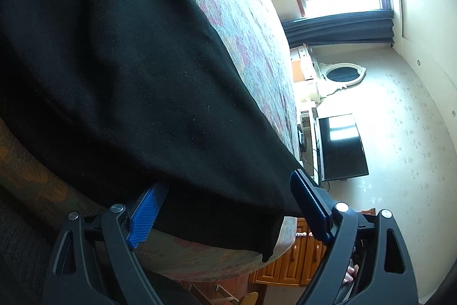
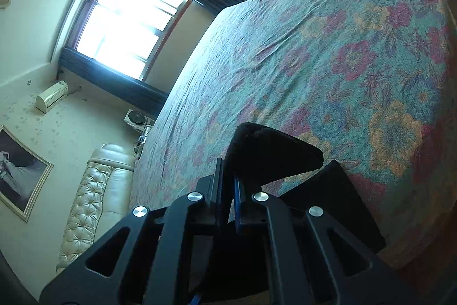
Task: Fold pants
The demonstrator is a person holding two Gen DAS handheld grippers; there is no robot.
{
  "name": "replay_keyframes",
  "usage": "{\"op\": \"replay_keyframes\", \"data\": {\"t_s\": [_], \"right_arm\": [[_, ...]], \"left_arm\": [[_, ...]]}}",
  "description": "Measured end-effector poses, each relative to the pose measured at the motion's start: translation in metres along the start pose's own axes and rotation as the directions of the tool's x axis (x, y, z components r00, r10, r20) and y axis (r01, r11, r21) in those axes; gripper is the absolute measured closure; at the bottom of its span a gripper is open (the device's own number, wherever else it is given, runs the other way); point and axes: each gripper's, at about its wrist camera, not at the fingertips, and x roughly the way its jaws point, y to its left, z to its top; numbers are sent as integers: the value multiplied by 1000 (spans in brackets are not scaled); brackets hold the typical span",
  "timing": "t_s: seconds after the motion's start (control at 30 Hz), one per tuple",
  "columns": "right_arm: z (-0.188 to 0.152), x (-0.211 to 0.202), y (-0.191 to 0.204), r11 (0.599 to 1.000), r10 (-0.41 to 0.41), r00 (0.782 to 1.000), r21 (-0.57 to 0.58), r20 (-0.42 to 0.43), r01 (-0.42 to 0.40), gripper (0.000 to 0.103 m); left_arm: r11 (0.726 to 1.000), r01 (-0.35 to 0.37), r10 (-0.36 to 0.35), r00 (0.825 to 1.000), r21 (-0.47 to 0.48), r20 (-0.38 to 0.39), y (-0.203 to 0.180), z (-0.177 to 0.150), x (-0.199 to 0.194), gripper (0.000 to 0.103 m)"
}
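Black pants (image 1: 120, 70) lie spread over the floral bedspread (image 1: 245, 27) and fill most of the left wrist view. My left gripper (image 1: 228, 190) is open, its blue pads (image 1: 145, 213) standing apart on either side of the pants' edge near the bed corner. In the right wrist view my right gripper (image 2: 228, 185) is shut on a fold of the black pants (image 2: 268, 153), held just above the bedspread (image 2: 328, 53). More black cloth (image 2: 328, 207) hangs to the right of that gripper.
The bed takes up most of both views. A bright window (image 2: 125, 22) with dark curtains, a padded cream headboard (image 2: 94, 199), a TV (image 1: 340, 147), a white dresser with oval mirror (image 1: 340, 76) and wooden cabinets (image 1: 294, 262) stand around it.
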Motion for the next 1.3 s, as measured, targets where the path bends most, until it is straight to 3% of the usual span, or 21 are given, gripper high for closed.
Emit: {"op": "replay_keyframes", "data": {"t_s": [0.07,0.1,0.13,0.17,0.2,0.23,0.37,0.47,0.57,0.73,0.8,0.83,0.93,0.97,1.03,1.07,1.1,1.3], "right_arm": [[0,-4,5,1000,9,1000,-17,-1,-9,97],[0,-6,7,1000,10,1000,-24,-4,-10,97],[-1,-8,6,1000,11,1000,-24,-4,-11,97],[-1,-9,5,1000,11,1000,-20,-4,-11,97],[-1,-10,3,1000,11,1000,-21,-8,-11,97],[-2,-10,0,1000,8,1000,-23,-13,-8,97],[-5,-7,-17,1000,-14,999,-5,-40,14,97],[-6,-8,-21,1000,19,999,13,-30,-19,97],[-9,-17,-14,998,23,1000,-53,-14,-24,97],[-34,-20,-46,993,-93,991,-82,-94,85,97],[-46,-19,-66,986,-154,978,-82,-138,144,97],[-51,-18,-76,985,-168,971,-72,-169,158,95],[-60,-15,-101,983,-179,944,-2,-276,185,74],[-59,-17,-104,980,-193,940,-5,-283,199,74],[-49,-26,-105,976,-216,946,-24,-242,217,67],[-41,-30,-106,976,-214,953,-20,-215,215,56],[-31,-32,-108,980,-196,960,-7,-200,199,52],[13,2,-117,997,-72,977,27,-201,79,50]], "left_arm": [[1000,0,1,1000,-27,19,4,2,0,19],[999,-9,10,1000,-40,22,6,3,-1,24],[999,-37,38,999,-35,9,8,6,0,45],[997,-72,72,997,-15,-16,7,8,3,72],[996,-94,94,995,3,-35,8,10,5,82],[996,-92,92,995,7,-39,10,10,5,85],[996,-84,84,996,-1,-34,14,9,-1,86],[995,-89,90,996,52,-18,3,8,-8,86],[993,-95,97,995,65,-23,-4,2,-11,86],[987,-160,161,985,21,-63,11,-6,-6,86],[984,-168,171,984,58,-58,6,-7,-7,86],[982,-174,178,982,68,-57,5,-7,-8,86],[984,-171,174,982,46,-68,5,-7,-7,86],[983,-175,178,982,45,-70,5,-7,-8,86],[981,-187,190,979,48,-67,1,-4,-8,86],[980,-193,196,978,50,-65,0,-4,-8,86],[979,-196,199,978,51,-66,-4,-2,-5,86],[977,-205,208,976,57,-65,-7,-3,-1,86]]}}
